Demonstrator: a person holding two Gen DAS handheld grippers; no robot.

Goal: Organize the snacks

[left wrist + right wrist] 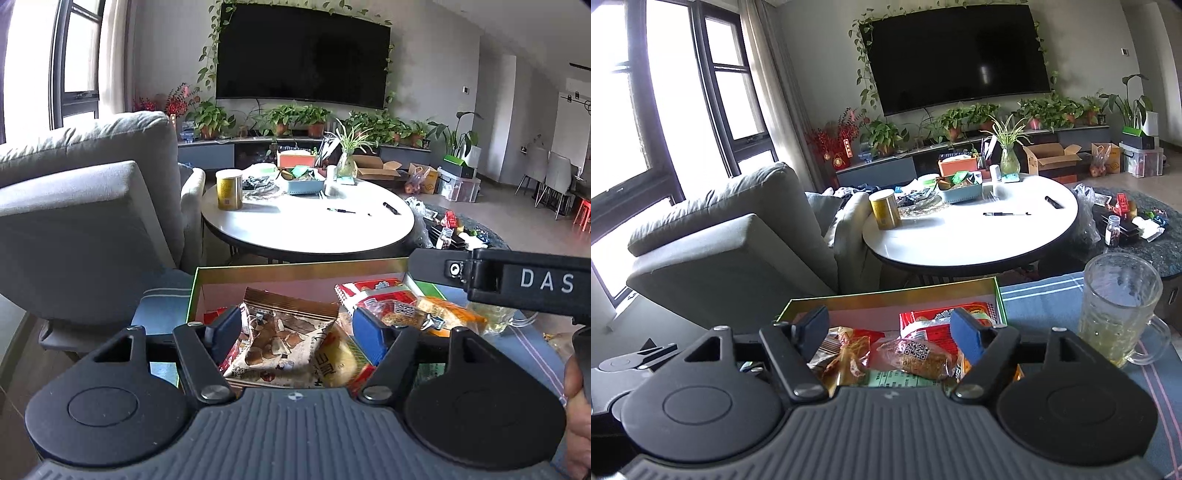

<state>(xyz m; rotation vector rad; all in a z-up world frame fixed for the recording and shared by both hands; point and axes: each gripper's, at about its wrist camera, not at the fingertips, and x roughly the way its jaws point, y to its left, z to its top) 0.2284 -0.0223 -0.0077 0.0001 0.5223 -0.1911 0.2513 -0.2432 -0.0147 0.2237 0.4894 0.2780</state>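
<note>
A gold-rimmed box (pixel 295 268) with a pink inside holds several snack packets. In the left wrist view my left gripper (pixel 295 328) is open just above it, its fingers either side of a brown-and-white mushroom snack packet (pixel 284 332), not gripping it. A red packet (pixel 373 295) and an orange wrapped cake (pixel 448 314) lie to its right. In the right wrist view my right gripper (pixel 890 328) is open over the same box (pixel 894 293), above a clear-wrapped brown cake with a QR label (pixel 916 356) and a red packet (pixel 938 321). The right gripper's body shows in the left view (pixel 517 280).
A glass mug (pixel 1119 306) stands on the blue striped cloth (pixel 1041 295) right of the box. Behind are a round white table (pixel 306 221) with a yellow can (pixel 229 188), pens and a blue tray, and a grey sofa (pixel 85 206) at the left.
</note>
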